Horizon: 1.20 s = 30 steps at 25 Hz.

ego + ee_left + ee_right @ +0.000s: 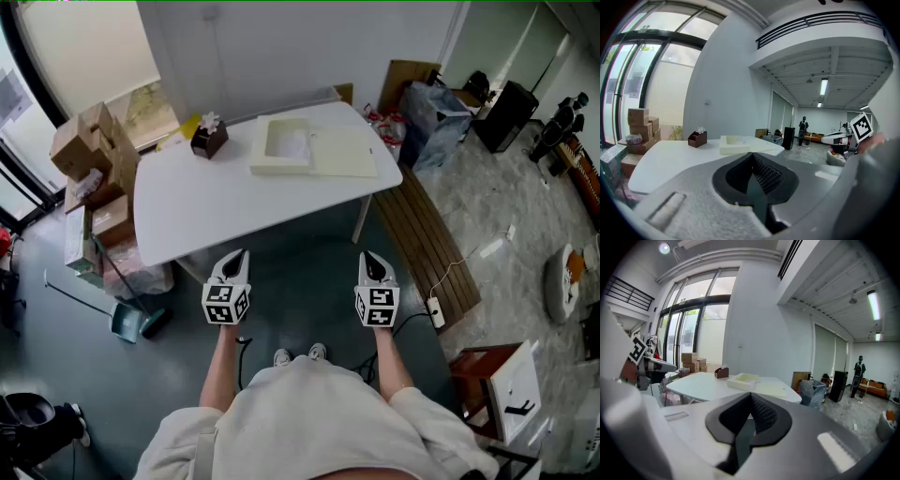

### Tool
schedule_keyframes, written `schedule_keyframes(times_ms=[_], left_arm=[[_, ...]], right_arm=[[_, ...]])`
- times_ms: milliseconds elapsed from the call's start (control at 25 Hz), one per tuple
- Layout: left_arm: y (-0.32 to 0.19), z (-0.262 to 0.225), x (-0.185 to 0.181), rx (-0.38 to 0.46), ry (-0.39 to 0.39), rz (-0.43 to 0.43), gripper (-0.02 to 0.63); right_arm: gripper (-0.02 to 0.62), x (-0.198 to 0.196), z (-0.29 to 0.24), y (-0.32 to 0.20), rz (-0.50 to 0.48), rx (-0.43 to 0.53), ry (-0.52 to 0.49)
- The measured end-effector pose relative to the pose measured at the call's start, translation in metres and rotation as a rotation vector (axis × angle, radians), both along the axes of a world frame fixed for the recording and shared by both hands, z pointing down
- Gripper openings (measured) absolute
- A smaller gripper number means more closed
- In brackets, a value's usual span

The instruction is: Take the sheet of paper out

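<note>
Head view, looking steeply down: a person in a pale top stands on a dark floor [309,272] facing a white counter [206,202], arms forward, with 1 gripper in each hand. The left gripper [241,254] and the right gripper [368,256] are held level with each other just short of the counter's near edge, well apart and touching nothing. Each gripper view shows its 2 jaws pressed together with nothing between them.

Beyond them, on the far half of the counter, a flat cream box [272,165] lies open, its lid [345,152] folded out to the right. The sheet of paper [289,144] lies inside the box's tray, white against the cream walls. A brown tissue holder [208,139] stands just left of the box, near the counter's far edge.

Stacked cardboard boxes [94,155] sit on the floor at the counter's left end, with a dustpan [127,323] nearer the person. A slatted wooden bench [427,244] runs along the counter's right end.
</note>
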State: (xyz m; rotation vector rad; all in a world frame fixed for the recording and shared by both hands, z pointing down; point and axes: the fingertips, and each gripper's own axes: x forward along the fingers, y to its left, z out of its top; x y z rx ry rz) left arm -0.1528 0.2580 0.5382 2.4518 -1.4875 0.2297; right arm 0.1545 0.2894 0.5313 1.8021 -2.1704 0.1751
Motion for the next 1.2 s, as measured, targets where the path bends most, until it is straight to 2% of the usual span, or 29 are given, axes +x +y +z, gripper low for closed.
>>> schedule_keyframes(times_ms=[520, 840, 1200], left_arm=[[-0.008, 0.002, -0.008, 0.004, 0.006, 0.023, 0.002], [-0.009, 0.007, -0.015, 0.007, 0.013, 0.065, 0.002], [-0.022, 0.022, -0.021, -0.022, 0.012, 0.066, 0.002]], right_arm=[[0.001, -0.013, -0.002, -0.002, 0.014, 0.019, -0.001], [0.002, -0.036, 0.001, 0.0, 0.006, 0.023, 0.024], [0.0, -0.043, 0.013, -0.012, 0.011, 0.001, 0.026]])
